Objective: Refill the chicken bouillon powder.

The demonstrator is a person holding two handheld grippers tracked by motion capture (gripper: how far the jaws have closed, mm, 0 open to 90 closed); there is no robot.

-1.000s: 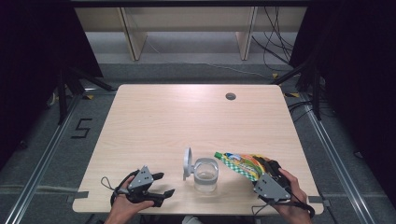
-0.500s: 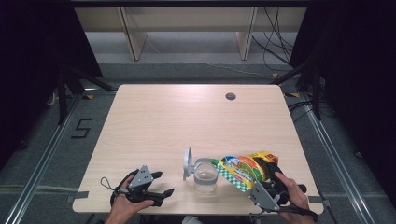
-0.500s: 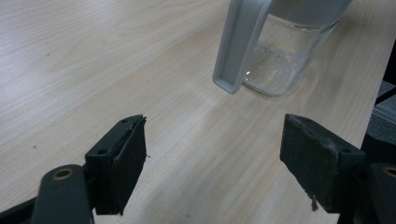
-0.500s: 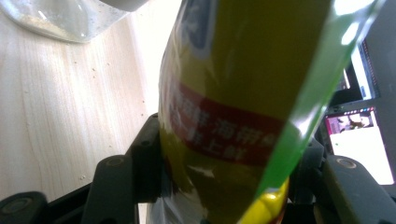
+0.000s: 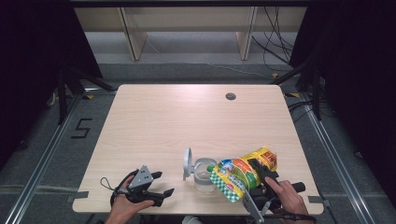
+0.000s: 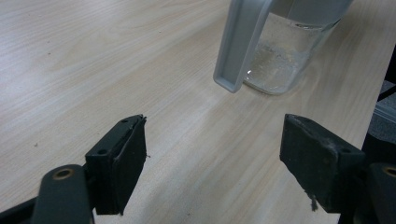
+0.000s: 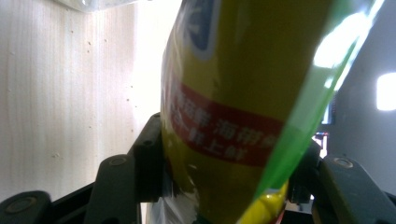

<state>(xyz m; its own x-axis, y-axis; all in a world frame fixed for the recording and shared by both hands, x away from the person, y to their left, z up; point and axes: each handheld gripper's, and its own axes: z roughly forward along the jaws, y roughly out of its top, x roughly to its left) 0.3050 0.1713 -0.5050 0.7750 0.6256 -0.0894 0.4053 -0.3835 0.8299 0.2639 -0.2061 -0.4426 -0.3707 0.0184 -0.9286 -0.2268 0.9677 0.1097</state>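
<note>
Now my right gripper (image 5: 259, 179) is clamped on the pouch (image 5: 240, 173), long axis aimed ten o'clock, spout over the glass jar (image 5: 203, 175); left gripper (image 5: 158, 183) sits apart, empty.

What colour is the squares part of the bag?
Green and white checks on the bag's lower end, clearest in the high view.

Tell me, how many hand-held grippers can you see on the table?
2. The left hand-held gripper rests open near the table's front-left edge. The right hand-held gripper, at the front right, grips a colourful pouch tilted over the glass jar.
</note>
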